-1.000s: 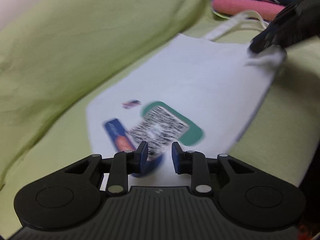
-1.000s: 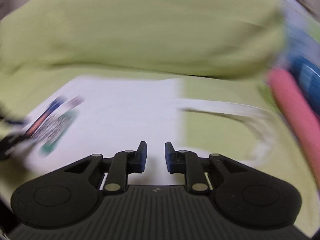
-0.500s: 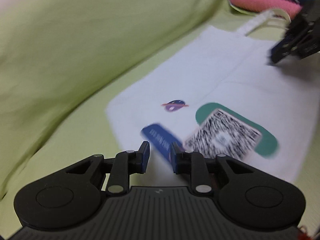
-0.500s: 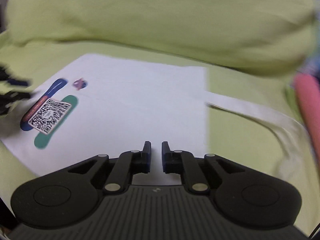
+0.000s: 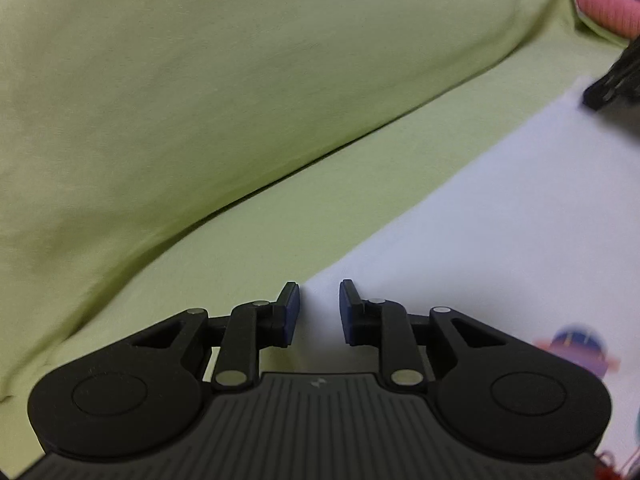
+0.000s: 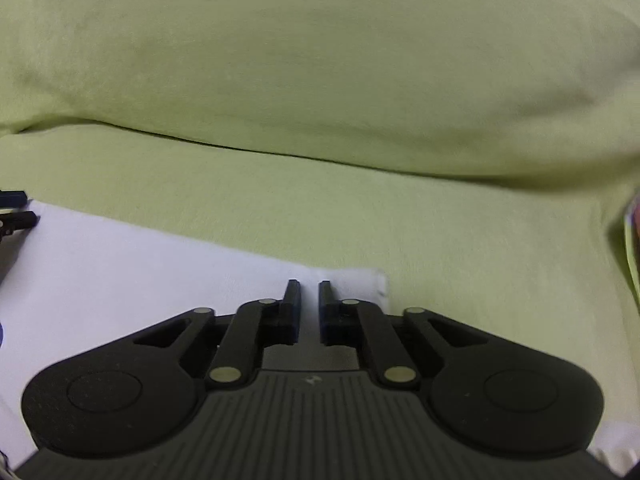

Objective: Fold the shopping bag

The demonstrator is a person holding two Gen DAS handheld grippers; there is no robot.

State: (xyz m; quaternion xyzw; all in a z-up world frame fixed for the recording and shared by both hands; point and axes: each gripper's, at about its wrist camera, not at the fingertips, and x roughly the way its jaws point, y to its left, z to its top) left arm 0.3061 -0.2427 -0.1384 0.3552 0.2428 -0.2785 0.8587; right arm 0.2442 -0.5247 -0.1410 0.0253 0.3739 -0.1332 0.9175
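Note:
A white shopping bag lies flat on a lime-green sheet. A printed purple emblem shows near its lower right. My left gripper is open, its fingertips at the bag's far corner. My right gripper is slightly open, its fingertips over the bag's far edge near its other corner. The right gripper also shows in the left wrist view, and the left one in the right wrist view. The handles are hidden.
A large lime-green cushion rises just behind the bag and fills the back of the right wrist view. A pink rolled cloth lies at the far right beside the cushion.
Both grippers have moved across the bag to its far edge, near the cushion. The printed code and the handles have left view. The gaps between the fingers look about the same.

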